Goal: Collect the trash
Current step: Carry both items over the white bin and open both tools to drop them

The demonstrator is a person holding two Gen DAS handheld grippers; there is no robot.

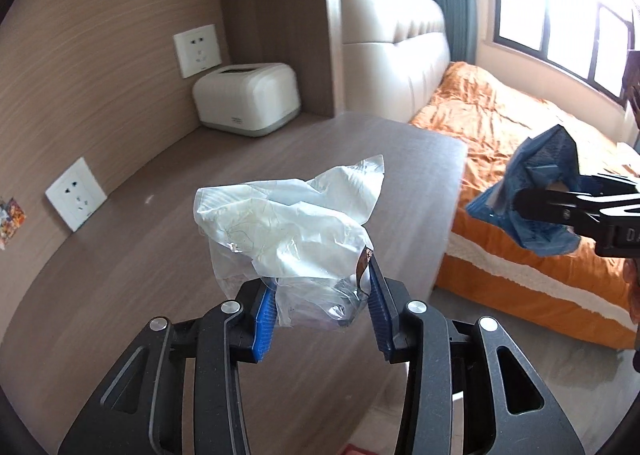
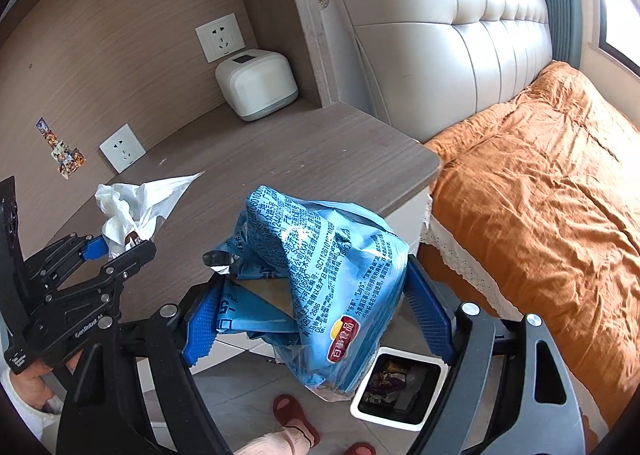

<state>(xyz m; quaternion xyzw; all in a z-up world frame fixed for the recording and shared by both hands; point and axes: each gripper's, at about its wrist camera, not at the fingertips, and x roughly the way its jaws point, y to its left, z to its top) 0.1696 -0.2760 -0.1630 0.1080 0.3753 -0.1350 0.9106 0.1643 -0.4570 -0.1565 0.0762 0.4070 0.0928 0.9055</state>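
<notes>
My left gripper [image 1: 322, 295] is shut on a crumpled clear and white plastic bag [image 1: 288, 219], held above the wooden bedside table [image 1: 160, 275]. It also shows in the right wrist view [image 2: 120, 251] with the bag [image 2: 132, 207]. My right gripper [image 2: 316, 303] is shut on a blue chip bag [image 2: 320, 279], held off the table's front corner. In the left wrist view the right gripper [image 1: 532, 203] and the chip bag [image 1: 540, 175] are at the right, over the bed's edge. A white trash bin [image 2: 400, 387] with wrappers inside stands on the floor below the chip bag.
A white box-shaped device [image 1: 248, 97] sits at the table's back corner. Two wall sockets [image 1: 76, 193] are on the wood panel. A bed with an orange cover [image 2: 540, 195] lies to the right. A foot in a red slipper [image 2: 294, 417] stands near the bin.
</notes>
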